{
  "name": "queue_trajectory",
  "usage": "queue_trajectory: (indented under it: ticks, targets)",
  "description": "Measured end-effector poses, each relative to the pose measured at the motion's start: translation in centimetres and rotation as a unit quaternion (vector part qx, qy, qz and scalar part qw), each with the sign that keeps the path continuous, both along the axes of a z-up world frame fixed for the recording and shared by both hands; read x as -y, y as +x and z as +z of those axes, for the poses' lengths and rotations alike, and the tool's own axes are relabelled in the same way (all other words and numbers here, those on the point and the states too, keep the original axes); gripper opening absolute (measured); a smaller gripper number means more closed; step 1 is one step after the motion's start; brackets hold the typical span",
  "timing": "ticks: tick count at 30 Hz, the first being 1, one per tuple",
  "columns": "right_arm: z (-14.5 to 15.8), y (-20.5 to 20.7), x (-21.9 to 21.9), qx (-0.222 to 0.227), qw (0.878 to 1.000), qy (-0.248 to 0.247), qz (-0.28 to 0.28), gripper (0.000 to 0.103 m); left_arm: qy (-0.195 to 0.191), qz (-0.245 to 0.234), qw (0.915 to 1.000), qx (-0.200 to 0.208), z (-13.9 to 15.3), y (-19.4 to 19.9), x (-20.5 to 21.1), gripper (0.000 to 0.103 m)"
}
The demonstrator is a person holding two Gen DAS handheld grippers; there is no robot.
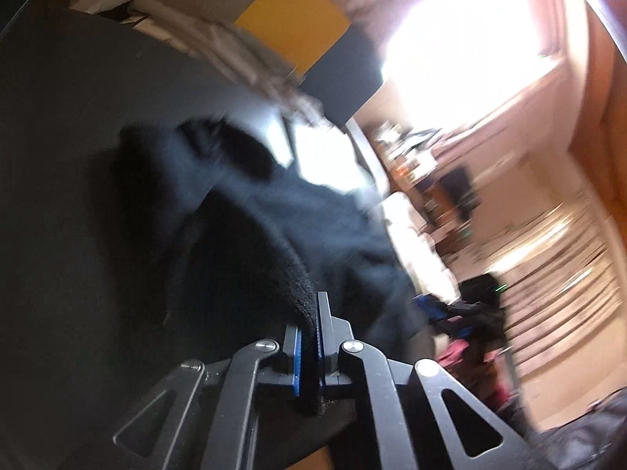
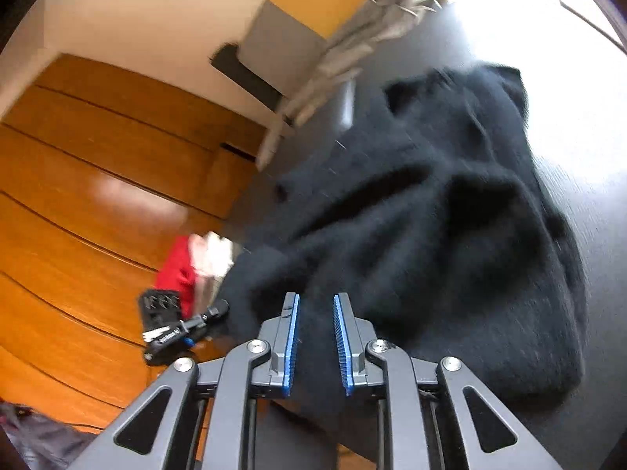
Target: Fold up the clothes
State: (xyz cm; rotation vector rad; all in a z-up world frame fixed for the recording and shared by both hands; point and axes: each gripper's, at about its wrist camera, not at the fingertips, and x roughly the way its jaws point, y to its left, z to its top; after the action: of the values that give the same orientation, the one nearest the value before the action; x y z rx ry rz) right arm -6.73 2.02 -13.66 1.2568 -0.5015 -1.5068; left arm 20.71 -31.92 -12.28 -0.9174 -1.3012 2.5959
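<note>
A black fleece garment (image 1: 250, 235) lies bunched on a dark table (image 1: 58, 156). My left gripper (image 1: 311, 321) is shut on an edge of the garment, with cloth pinched between its blue pads. In the right wrist view the same garment (image 2: 431, 215) spreads in rumpled folds over the table (image 2: 603, 274). My right gripper (image 2: 316, 305) has its blue pads slightly apart, with a strip of the black cloth lying between them. The other gripper (image 2: 176, 329) shows at the lower left, beyond the garment's edge.
A light grey cloth (image 2: 352, 47) lies at the far side of the table. Wooden panelled doors (image 2: 98, 176) stand to the left. A person in red (image 2: 176, 274) shows near the table edge. Strong window glare (image 1: 462, 47) washes out the far side. Both views are motion-blurred.
</note>
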Motion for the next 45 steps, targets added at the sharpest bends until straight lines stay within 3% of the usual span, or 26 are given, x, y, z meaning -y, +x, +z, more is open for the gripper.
queue_trajectory:
  ticks: [3,7,9,11,12,15,20,21,23,24,25,36,38,39,41,45]
  targets:
    - [0.9,-1.7,0.8,0.010,1.000,-0.022,-0.006,0.020,0.019,0.009,0.9995,-0.025,1.2,-0.9,1.6,0.004]
    - [0.6,-2.9,0.7,0.021,1.000,-0.006,-0.009,0.021,0.003,0.007,0.9999,-0.008,1.5,-2.2,2.2,0.004]
    - [0.0,-2.7,-0.2,0.025,1.000,0.007,-0.009,0.032,0.011,0.007,0.9999,0.008,0.5,-2.3,2.3,0.004]
    - [-0.5,-2.5,-1.1,0.028,0.999,0.020,-0.009,0.055,0.018,0.009,0.9996,0.020,-0.4,-2.3,2.2,0.004]
    - [-0.8,-2.3,-1.5,0.030,0.999,0.026,-0.009,0.059,0.021,0.012,0.9994,0.025,-0.8,-2.2,2.1,0.004]
    - [-2.0,-1.8,-2.8,0.044,0.999,0.011,-0.018,0.060,0.028,0.018,0.9990,0.031,-1.6,-1.4,1.7,0.003]
    - [-3.2,0.6,0.0,0.039,0.999,0.010,0.024,0.061,0.017,0.019,0.9991,0.035,-1.3,-1.0,0.7,0.003]
    - [-3.0,1.0,0.5,0.034,0.999,0.015,0.035,0.058,0.013,0.017,0.9991,0.036,-1.2,-0.9,0.6,0.003]
    - [-3.0,1.9,1.1,0.025,0.998,0.033,0.054,0.040,0.007,0.013,0.9992,0.038,-1.1,-0.7,0.2,0.003]
    - [-3.1,2.1,1.2,0.022,0.997,0.044,0.056,0.024,0.005,0.012,0.9992,0.039,-1.1,-0.5,0.1,0.003]
    - [-3.3,2.2,1.1,0.020,0.997,0.049,0.050,0.017,0.005,0.010,0.9992,0.038,-1.0,-0.5,0.0,0.003]
    - [-1.8,1.5,0.8,0.011,1.000,0.025,0.001,0.013,0.004,0.016,0.9997,0.020,-0.2,0.6,0.6,0.003]
    - [-1.8,1.7,-0.1,0.027,0.999,0.018,0.003,0.014,-0.002,0.018,0.9995,0.026,-0.3,0.5,0.4,0.003]
    - [-1.8,1.9,-0.3,0.024,0.999,0.033,-0.003,0.022,-0.004,0.018,0.9994,0.029,-0.5,0.6,0.4,0.003]
    - [-2.0,2.3,-0.9,0.021,0.999,0.046,-0.009,0.082,-0.009,0.019,0.9992,0.034,-0.7,0.7,0.4,0.003]
    - [-2.5,3.2,-1.4,0.025,0.999,0.021,-0.015,0.085,-0.014,0.020,0.9987,0.045,-1.2,0.7,0.5,0.003]
